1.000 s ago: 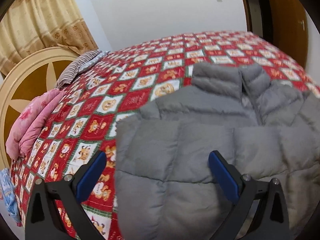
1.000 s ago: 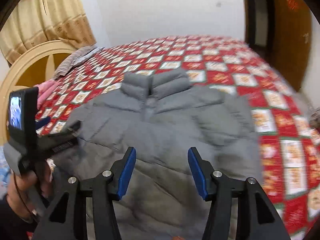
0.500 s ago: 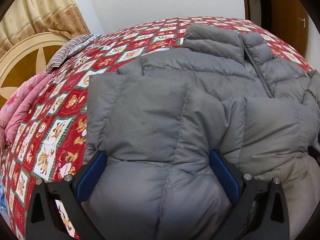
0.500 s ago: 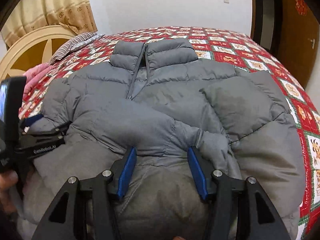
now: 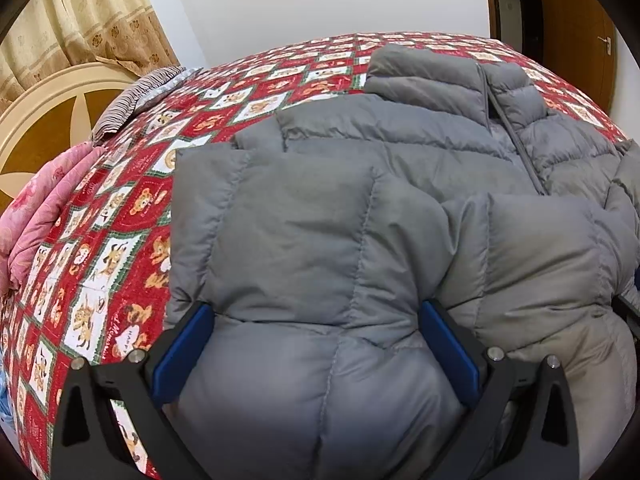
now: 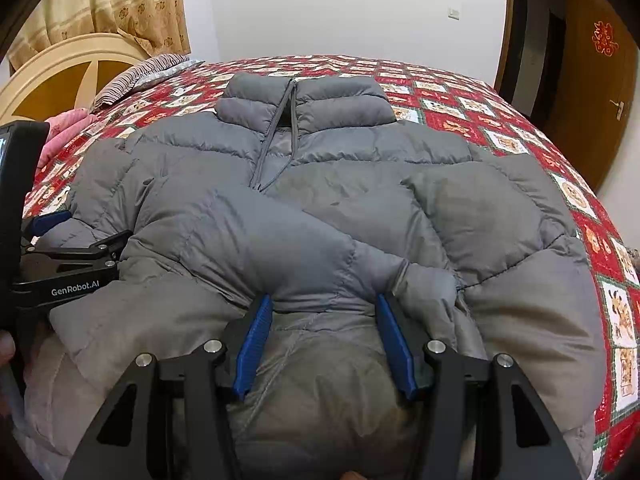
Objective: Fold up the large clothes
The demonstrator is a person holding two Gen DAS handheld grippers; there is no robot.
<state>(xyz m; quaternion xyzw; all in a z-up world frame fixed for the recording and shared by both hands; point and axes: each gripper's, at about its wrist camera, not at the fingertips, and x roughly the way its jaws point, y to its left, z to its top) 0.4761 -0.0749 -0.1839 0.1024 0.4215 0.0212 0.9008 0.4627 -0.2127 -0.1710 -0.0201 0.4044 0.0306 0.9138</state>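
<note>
A grey puffer jacket (image 5: 320, 220) (image 6: 340, 200) lies front up on the bed, collar (image 6: 304, 104) at the far end and both sleeves folded across its chest. My left gripper (image 5: 316, 312) is open wide and rests low on the jacket's left part, with puffy fabric bulging between its blue pads (image 5: 184, 348). My right gripper (image 6: 324, 300) is open about half way, down on the jacket's lower middle, straddling the end of a folded sleeve (image 6: 280, 248). Neither pair of pads squeezes the cloth. The left tool's black frame (image 6: 72, 280) shows at the left of the right wrist view.
A red patterned quilt (image 5: 120, 208) (image 6: 500, 128) covers the bed. A pink blanket (image 5: 36, 208) and a striped pillow (image 5: 132, 96) lie by the round headboard (image 5: 40, 120). A brown door (image 6: 592, 80) stands at the right. A hand (image 6: 6, 348) holds the left tool.
Both grippers have come down from above the bed onto the jacket's near part. Their jaw widths look the same, and little has moved in the last half second.
</note>
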